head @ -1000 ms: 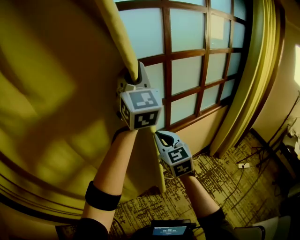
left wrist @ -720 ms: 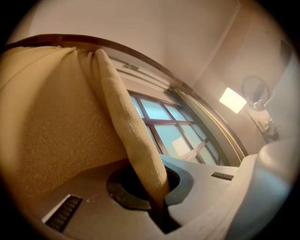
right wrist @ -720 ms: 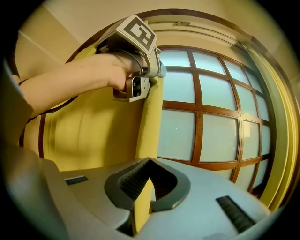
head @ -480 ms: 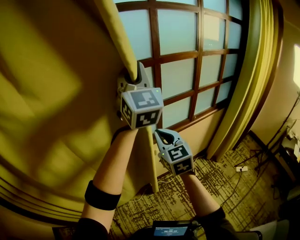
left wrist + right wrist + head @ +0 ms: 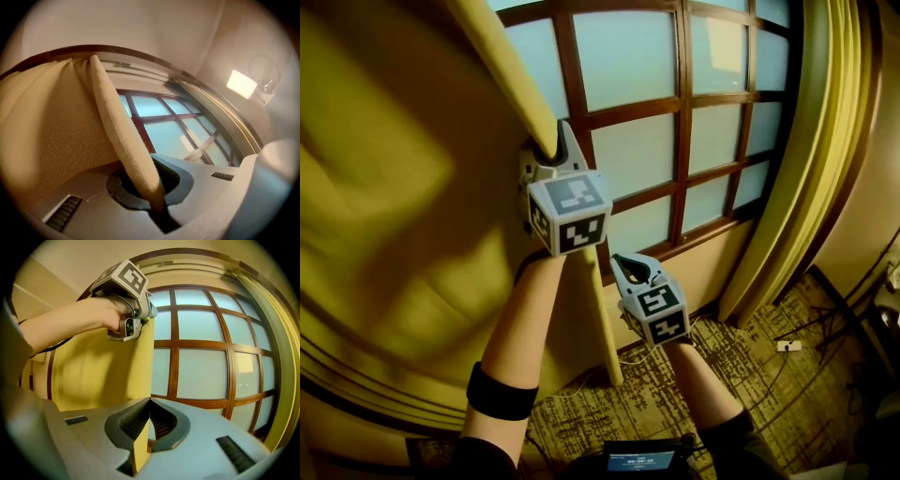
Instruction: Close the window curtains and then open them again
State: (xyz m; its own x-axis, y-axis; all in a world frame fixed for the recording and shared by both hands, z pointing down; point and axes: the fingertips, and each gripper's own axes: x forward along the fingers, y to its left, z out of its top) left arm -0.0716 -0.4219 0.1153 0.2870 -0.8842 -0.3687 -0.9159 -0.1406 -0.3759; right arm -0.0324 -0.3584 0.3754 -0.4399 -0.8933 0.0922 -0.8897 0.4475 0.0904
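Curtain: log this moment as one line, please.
left hand-held gripper: shut on curtain edge | right hand-held gripper: shut on same edge, lower | window: panes uncovered to the right

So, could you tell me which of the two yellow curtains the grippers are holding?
The left curtain, the wide, spread-out one: both the left gripper and the right gripper are clamped on its inner edge. The right curtain hangs gathered and untouched.

- The yellow curtain (image 5: 394, 206) covers the left side of the window (image 5: 637, 66)
- The curtain's top is cut off
- The little screen's (image 5: 637, 460) words are too small
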